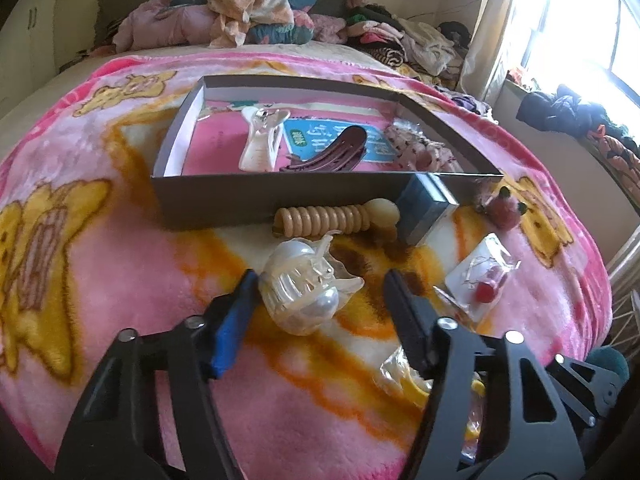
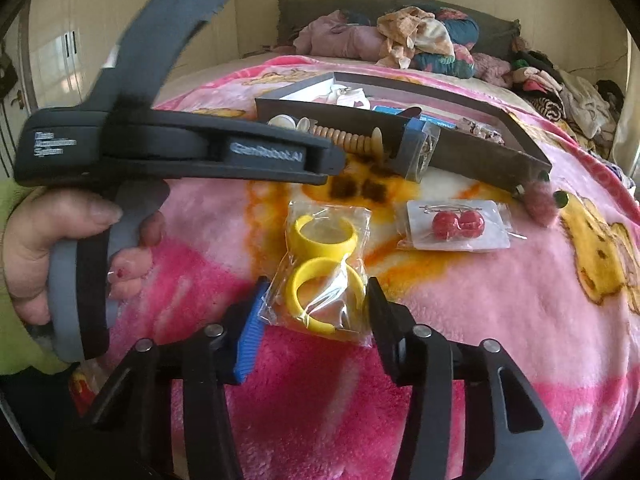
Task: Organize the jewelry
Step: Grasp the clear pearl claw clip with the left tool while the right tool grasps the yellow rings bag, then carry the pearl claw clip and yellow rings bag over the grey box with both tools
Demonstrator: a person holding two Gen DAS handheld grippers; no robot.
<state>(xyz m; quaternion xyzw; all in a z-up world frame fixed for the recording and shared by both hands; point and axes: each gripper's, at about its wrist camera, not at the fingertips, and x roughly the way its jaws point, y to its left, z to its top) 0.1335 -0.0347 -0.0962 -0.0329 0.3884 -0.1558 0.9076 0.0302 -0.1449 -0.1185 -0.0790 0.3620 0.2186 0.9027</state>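
The side of the left gripper (image 2: 264, 155), seen from the right wrist camera, bears the raised brand "GenRobot.AI" on a dark grey panel. Further back on the same body, near the hand (image 2: 60, 248) that holds it, stand three short lines of white print, too blurred to read. Inside the dark box (image 1: 208, 200) lies a blue card (image 1: 320, 140) with a green label and white script; none of its characters can be made out. No other writing shows.
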